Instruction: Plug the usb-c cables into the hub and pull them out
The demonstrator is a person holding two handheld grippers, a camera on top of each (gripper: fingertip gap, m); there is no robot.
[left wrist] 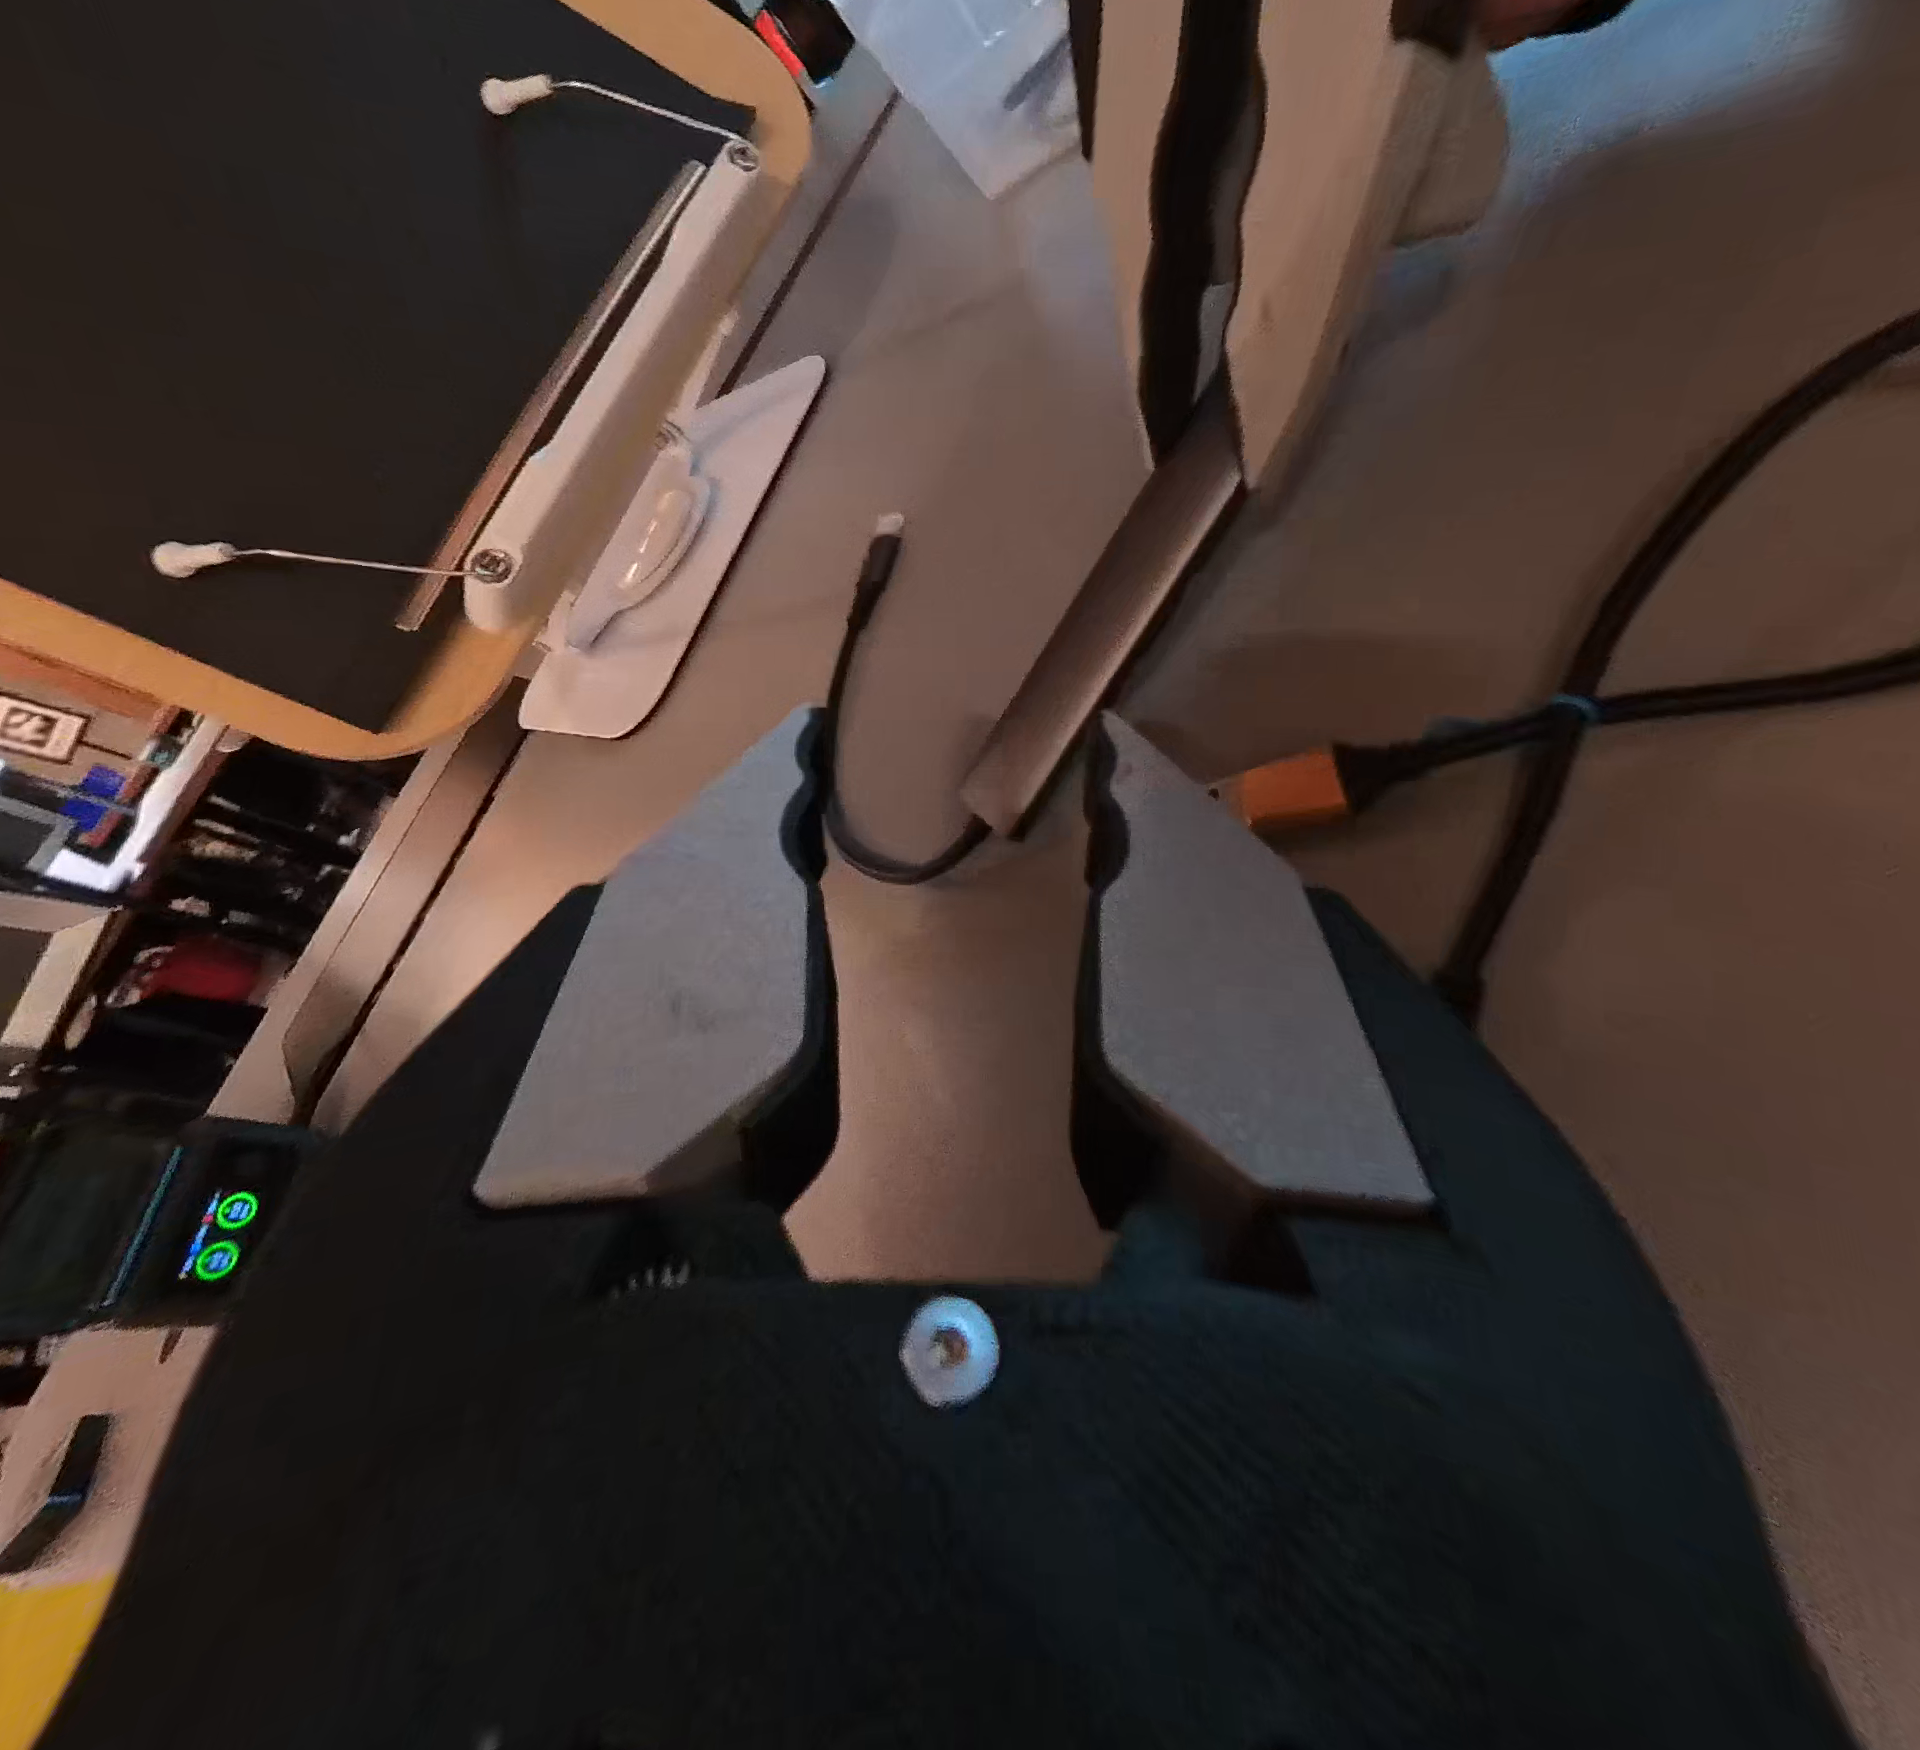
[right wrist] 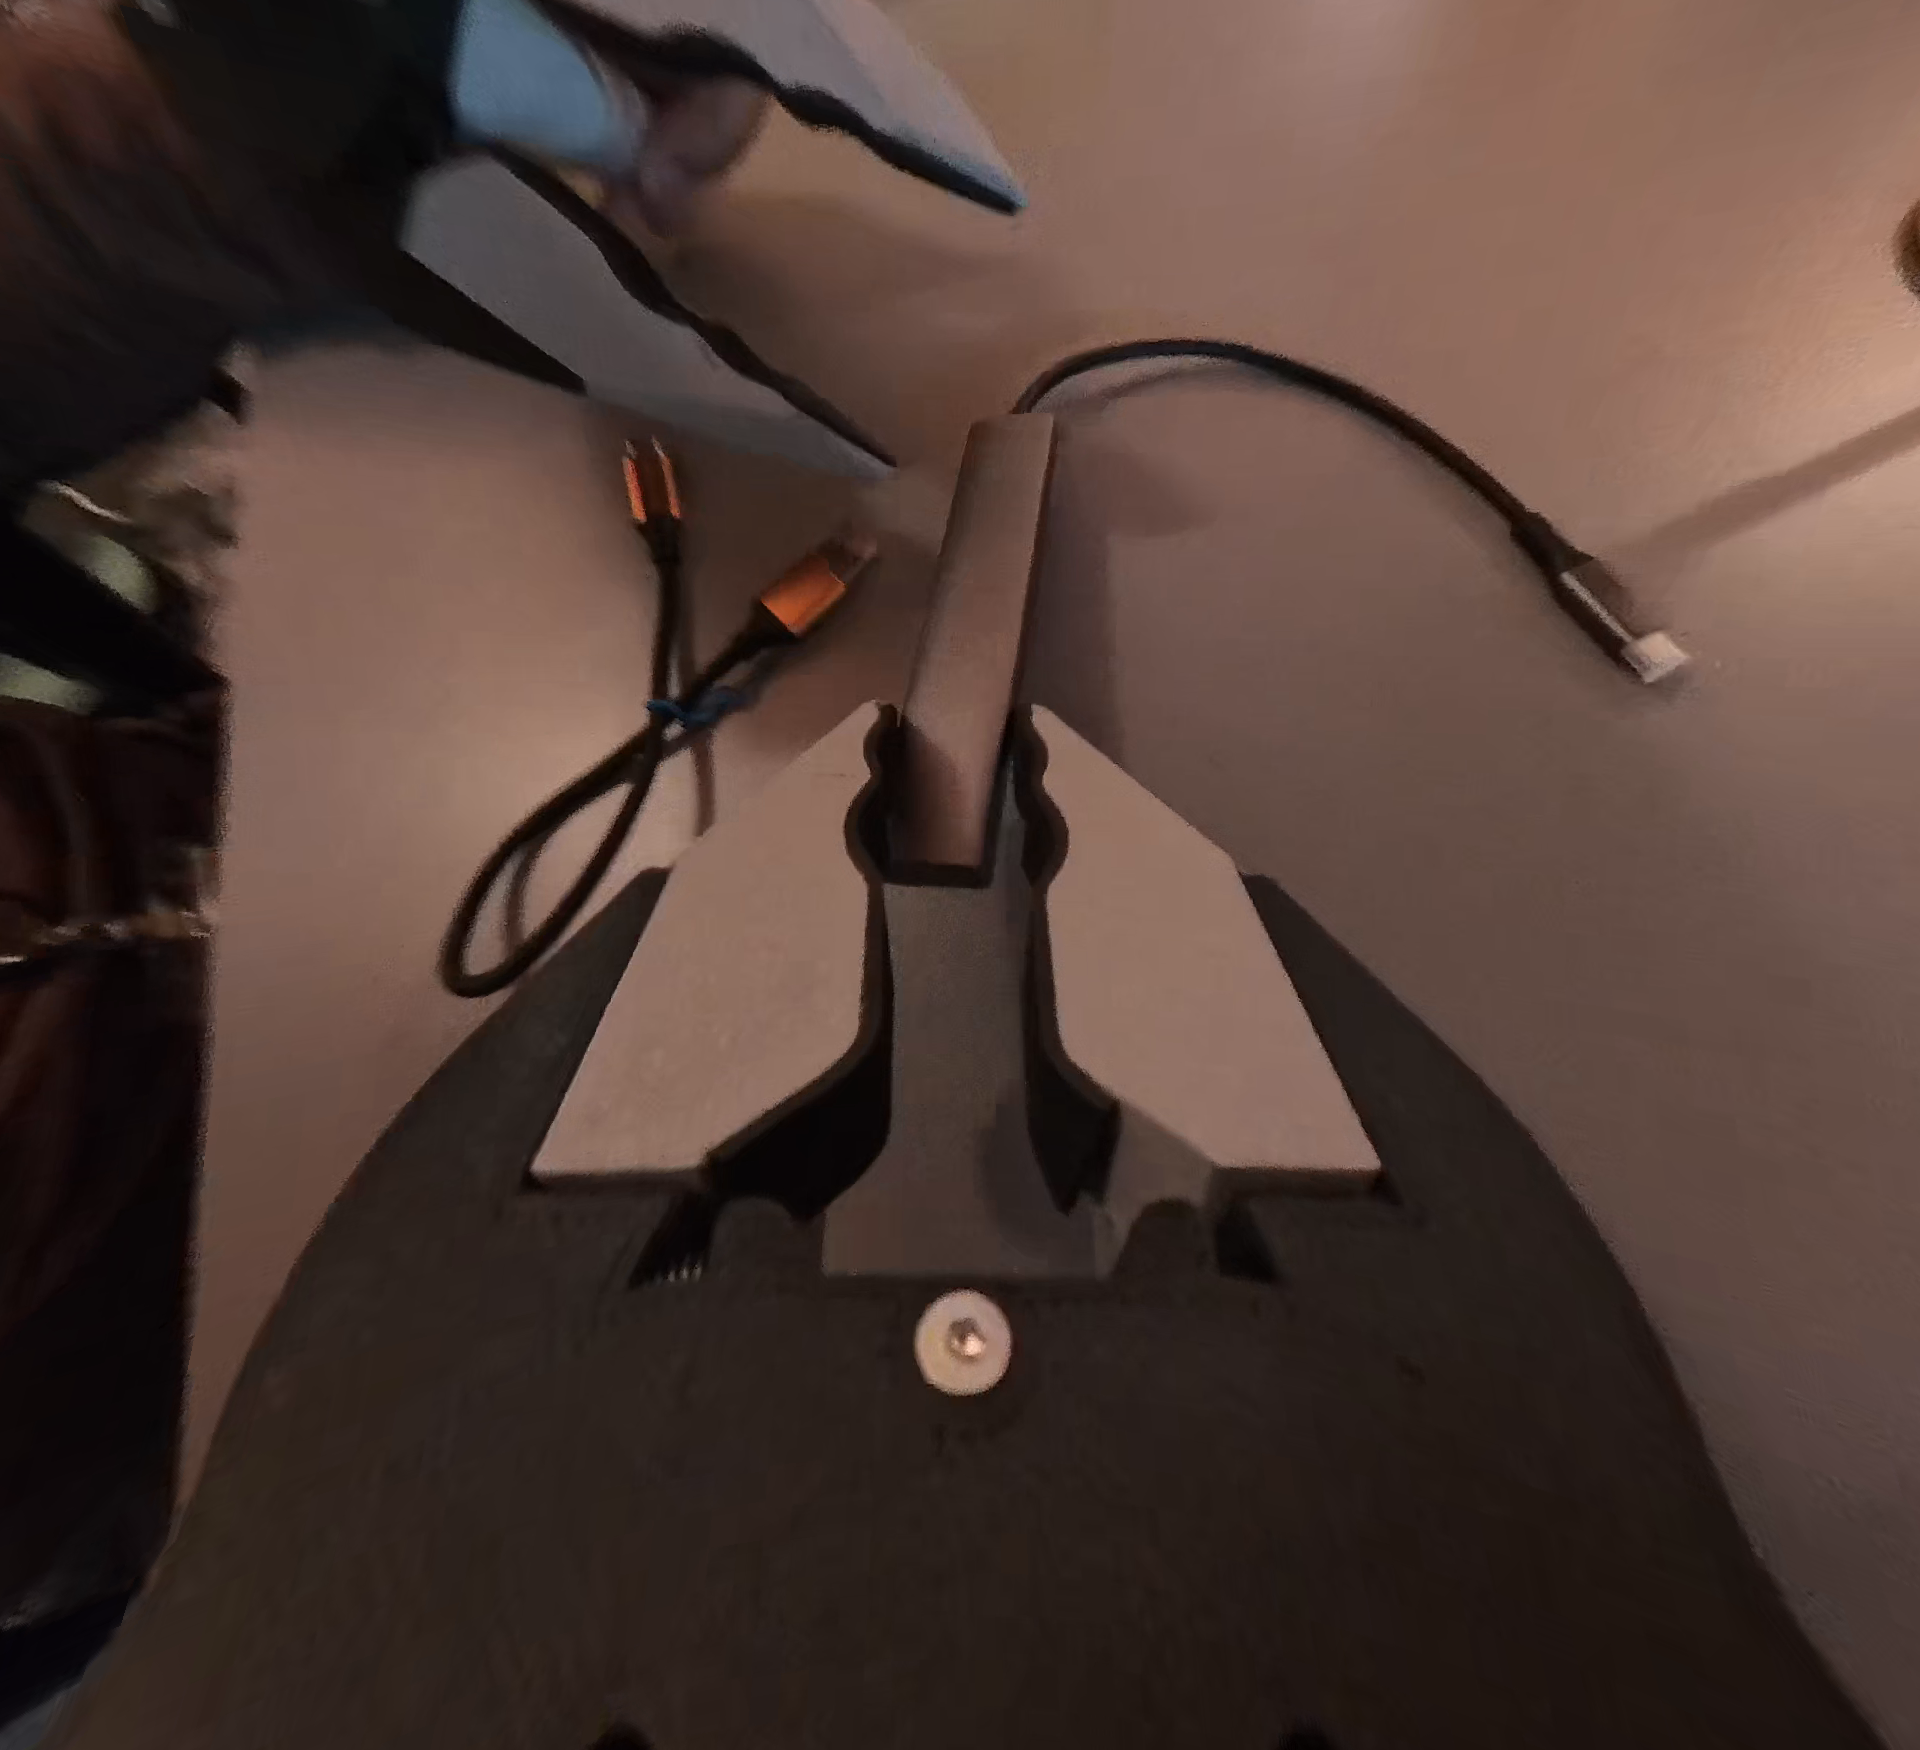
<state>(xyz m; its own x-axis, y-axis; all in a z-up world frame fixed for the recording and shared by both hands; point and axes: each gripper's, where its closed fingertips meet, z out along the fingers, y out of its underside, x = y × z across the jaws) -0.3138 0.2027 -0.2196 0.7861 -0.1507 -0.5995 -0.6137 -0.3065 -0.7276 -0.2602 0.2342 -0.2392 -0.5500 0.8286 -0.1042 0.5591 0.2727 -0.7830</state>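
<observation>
Slim grey metal hub [right wrist: 982, 620] pinned by right gripper [right wrist: 951, 744], steadied for plugging | left gripper [left wrist: 951, 765] wide open, empty, near orange-tipped black braided cables [right wrist: 800, 599]

One hub [right wrist: 982, 620]; three orange plugs [right wrist: 805, 594]; two claws [right wrist: 951, 724].

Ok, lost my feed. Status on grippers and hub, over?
Right gripper shut on hub. Left gripper open, empty, near hub's far end. Orange-plug cables unplugged on table. Hub's own lead trails clear.
</observation>
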